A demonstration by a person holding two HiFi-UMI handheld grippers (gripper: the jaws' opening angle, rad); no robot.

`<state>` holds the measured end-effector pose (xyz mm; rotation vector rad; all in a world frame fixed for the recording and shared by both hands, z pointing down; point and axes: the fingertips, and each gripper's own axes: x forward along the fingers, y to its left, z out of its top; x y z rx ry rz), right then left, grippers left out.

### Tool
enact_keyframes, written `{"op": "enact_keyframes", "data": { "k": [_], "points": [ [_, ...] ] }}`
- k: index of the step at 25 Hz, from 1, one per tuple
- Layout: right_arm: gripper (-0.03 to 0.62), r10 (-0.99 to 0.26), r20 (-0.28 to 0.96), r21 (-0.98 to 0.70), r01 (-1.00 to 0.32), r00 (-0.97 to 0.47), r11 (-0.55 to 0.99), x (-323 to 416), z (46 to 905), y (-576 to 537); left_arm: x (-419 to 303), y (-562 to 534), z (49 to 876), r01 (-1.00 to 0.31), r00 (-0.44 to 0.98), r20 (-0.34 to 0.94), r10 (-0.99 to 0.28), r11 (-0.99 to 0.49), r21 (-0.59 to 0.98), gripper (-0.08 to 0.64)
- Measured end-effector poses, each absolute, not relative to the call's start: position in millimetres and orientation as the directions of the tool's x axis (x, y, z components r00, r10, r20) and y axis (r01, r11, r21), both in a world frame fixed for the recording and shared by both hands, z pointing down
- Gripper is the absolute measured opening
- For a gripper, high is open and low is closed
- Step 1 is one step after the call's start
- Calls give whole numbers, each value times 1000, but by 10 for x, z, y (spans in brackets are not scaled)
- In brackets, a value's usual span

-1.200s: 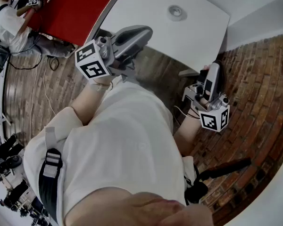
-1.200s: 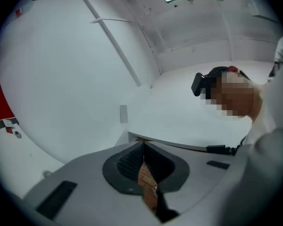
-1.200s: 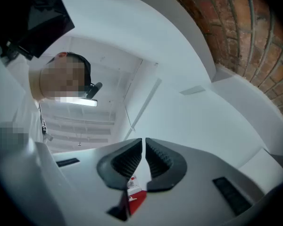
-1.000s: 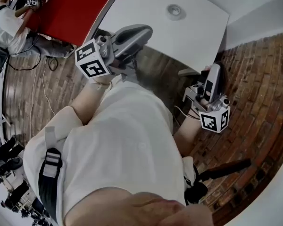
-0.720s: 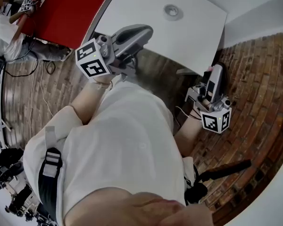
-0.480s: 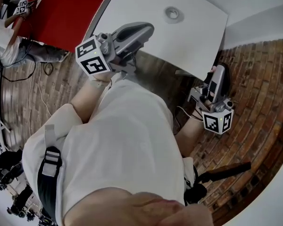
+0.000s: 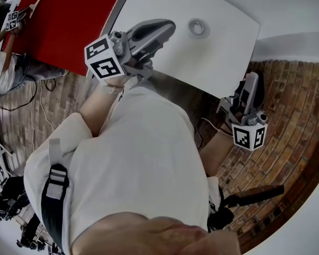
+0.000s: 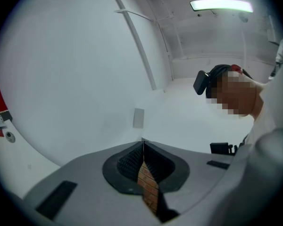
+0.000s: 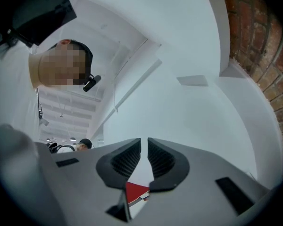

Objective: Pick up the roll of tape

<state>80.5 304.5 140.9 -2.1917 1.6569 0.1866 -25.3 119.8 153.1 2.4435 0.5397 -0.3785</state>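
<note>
The roll of tape (image 7: 197,27) is a small pale ring lying flat on the white table (image 7: 223,52), far side, in the head view. My left gripper (image 7: 171,27) reaches over the table's near edge, just left of the roll and apart from it. Its jaws are shut with nothing held, the tips meeting (image 8: 142,143) in the left gripper view. My right gripper (image 7: 254,76) hangs over the brick floor below the table's right corner. It is shut and empty, and its right gripper view (image 9: 144,144) faces white wall. Neither gripper view shows the roll.
A red table (image 7: 69,15) adjoins the white one on the left. Another person with a marker cube (image 7: 10,19) sits at its far left. Brick floor (image 7: 292,121) runs to a white wall on the right. A black stand (image 7: 255,195) lies on the floor at lower right.
Both grippers moved toward the table. The left one now overlaps the table's near edge closer to the roll; the right one shifted right, beside the table's corner. Jaws stayed shut.
</note>
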Motion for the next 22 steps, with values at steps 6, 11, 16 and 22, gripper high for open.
{"op": "enact_keyframes", "data": {
  "k": [6, 11, 16, 22],
  "points": [
    [31, -915, -251, -196, -942, 316, -272, 1019, 1475, 2423, -115, 571, 1656, 483, 868, -376, 323, -725, 492, 8],
    [100, -948, -98, -124, -948, 304, -292, 1186, 1652, 1826, -2, 54, 1859, 463, 883, -340, 324, -724, 511, 8],
    [129, -961, 102, -13, -965, 259, -261, 1371, 1976, 1391, 65, -228, 2124, 429, 902, -295, 314, -717, 549, 8],
    [175, -931, 322, 77, -985, 171, -154, 1551, 2496, 1005, 99, -365, 2410, 361, 932, -233, 276, -727, 584, 8]
  ]
}}
